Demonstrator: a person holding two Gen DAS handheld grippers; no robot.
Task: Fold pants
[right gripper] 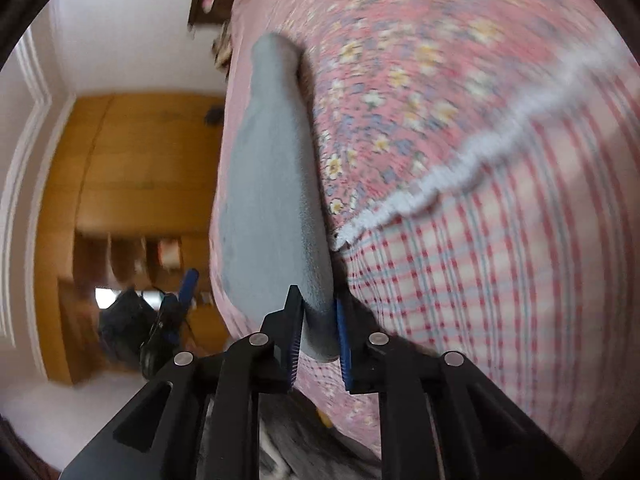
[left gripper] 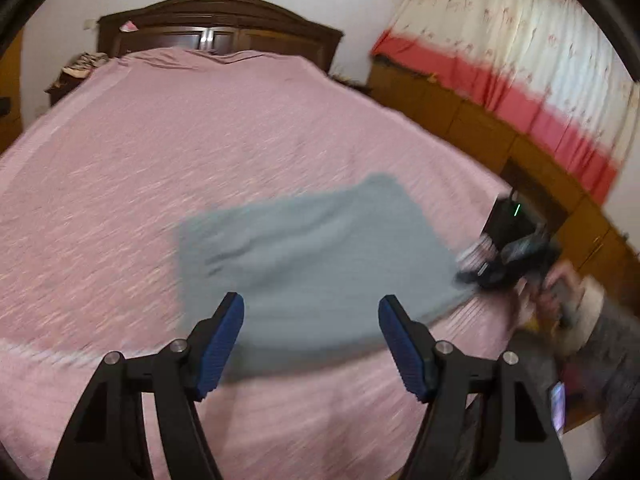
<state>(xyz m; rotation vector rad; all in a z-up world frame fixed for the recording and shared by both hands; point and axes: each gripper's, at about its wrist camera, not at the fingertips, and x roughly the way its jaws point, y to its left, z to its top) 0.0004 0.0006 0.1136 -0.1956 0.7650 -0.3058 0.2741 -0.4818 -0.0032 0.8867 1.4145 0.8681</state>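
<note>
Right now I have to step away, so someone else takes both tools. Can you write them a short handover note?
Left tool: open, empty, above the near edge of the pants.
Right tool: shut on the pants' right edge.
Pants: grey, folded into a flat rectangle on the pink bed.
Done: the main folds, by the look of it.
Left: probably one last fold or a tidy-up, then release.

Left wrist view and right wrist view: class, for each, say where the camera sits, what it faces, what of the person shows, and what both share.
Left wrist view: sits on the left gripper, open, facing across the pink bedspread toward the dark wooden headboard; a hand shows.
Right wrist view: sits on the right gripper, rolled sideways, shut on the folded grey pants; no hand shows.
Shared: the pants, bedspread, and each other's gripper.
</note>
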